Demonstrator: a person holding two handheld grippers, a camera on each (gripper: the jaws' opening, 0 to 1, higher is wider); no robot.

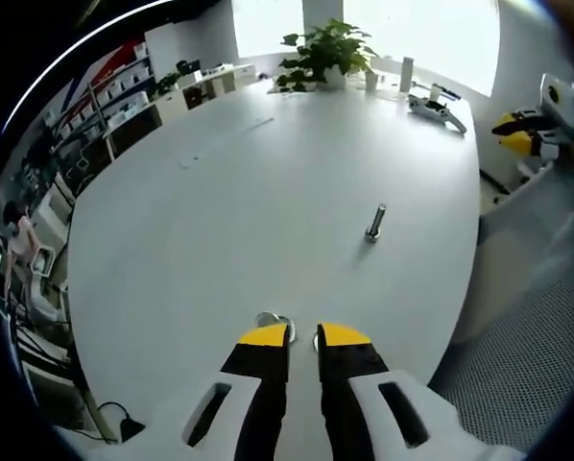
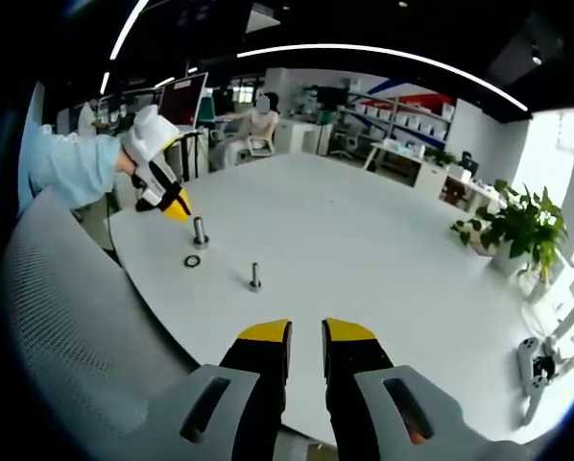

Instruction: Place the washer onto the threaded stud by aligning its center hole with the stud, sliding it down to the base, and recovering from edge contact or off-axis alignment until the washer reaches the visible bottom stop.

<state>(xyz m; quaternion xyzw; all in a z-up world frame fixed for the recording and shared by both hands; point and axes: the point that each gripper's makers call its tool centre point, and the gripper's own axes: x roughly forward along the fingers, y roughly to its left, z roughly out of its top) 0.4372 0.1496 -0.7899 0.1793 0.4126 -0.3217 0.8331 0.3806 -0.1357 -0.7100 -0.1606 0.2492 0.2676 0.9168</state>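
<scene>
- A large white table [image 1: 220, 221] fills an open office; shelving runs along the far wall, and a potted plant [image 1: 323, 53] stands at the table's far end.
- The threaded stud [image 1: 374, 222] stands upright on the table, well apart from everything else on it.
- In the right gripper view the washer [image 2: 191, 260] lies flat on the table, near the stud [image 2: 255, 277] on the side toward the left gripper [image 2: 179, 208].
- The left gripper [image 1: 302, 338], jaws a narrow slit apart and holding nothing, hangs just over a second upright metal piece [image 2: 200, 230] beyond the washer.
- The right gripper [image 2: 306, 336] is well back from the stud, jaws slightly parted and empty.
- A white mesh chair [image 2: 76, 317] sits at the table's edge.
</scene>
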